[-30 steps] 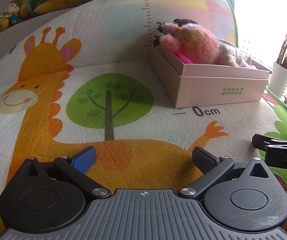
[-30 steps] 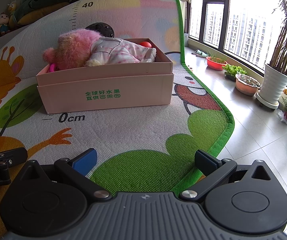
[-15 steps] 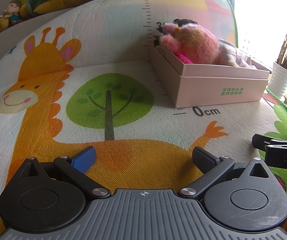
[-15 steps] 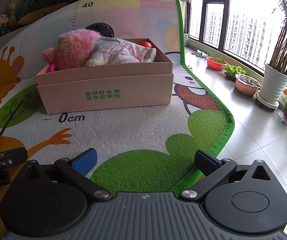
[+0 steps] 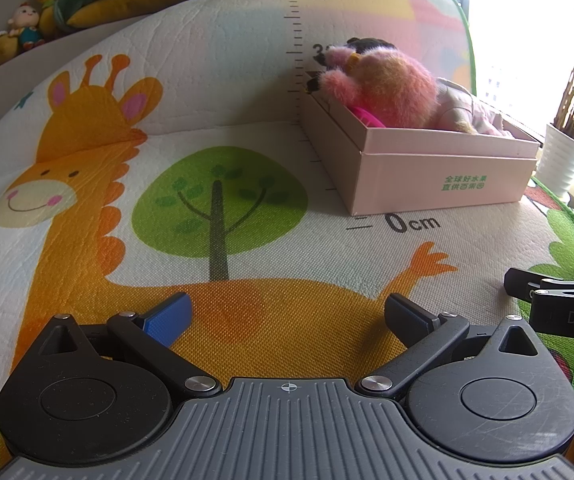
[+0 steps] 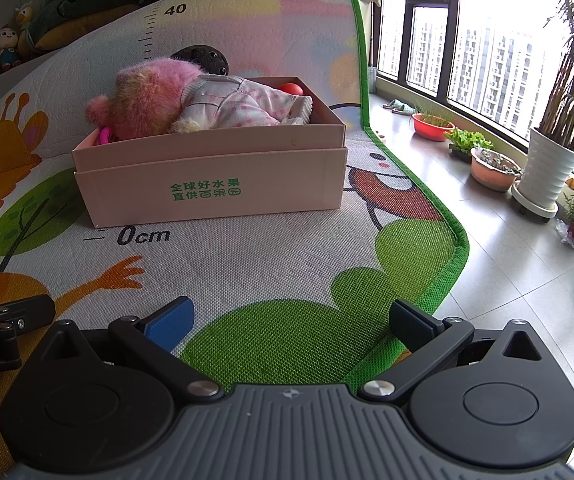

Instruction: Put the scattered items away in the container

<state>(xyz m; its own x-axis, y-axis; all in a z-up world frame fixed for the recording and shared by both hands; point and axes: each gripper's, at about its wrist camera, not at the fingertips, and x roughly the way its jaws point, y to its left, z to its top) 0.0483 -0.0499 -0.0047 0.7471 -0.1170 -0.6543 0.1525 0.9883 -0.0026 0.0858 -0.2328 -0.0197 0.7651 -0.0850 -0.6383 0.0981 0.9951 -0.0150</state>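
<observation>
Fuzzy pink plush toy (image 6: 147, 100) in rectangular cardboard box (image 6: 215, 184), at 11 o'clock from right hand-held gripper (image 6: 291, 324); both hand-held grippers spread apart, empty.

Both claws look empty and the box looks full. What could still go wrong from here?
The pink plush doll sits heaped above the rim of the pink box, so a nudge might tip it out. The left claw and right claw, both open, hover close together and could collide.

One box (image 6: 211, 184), one pink plush doll (image 6: 159, 100), one red ball (image 6: 292, 89)
</observation>
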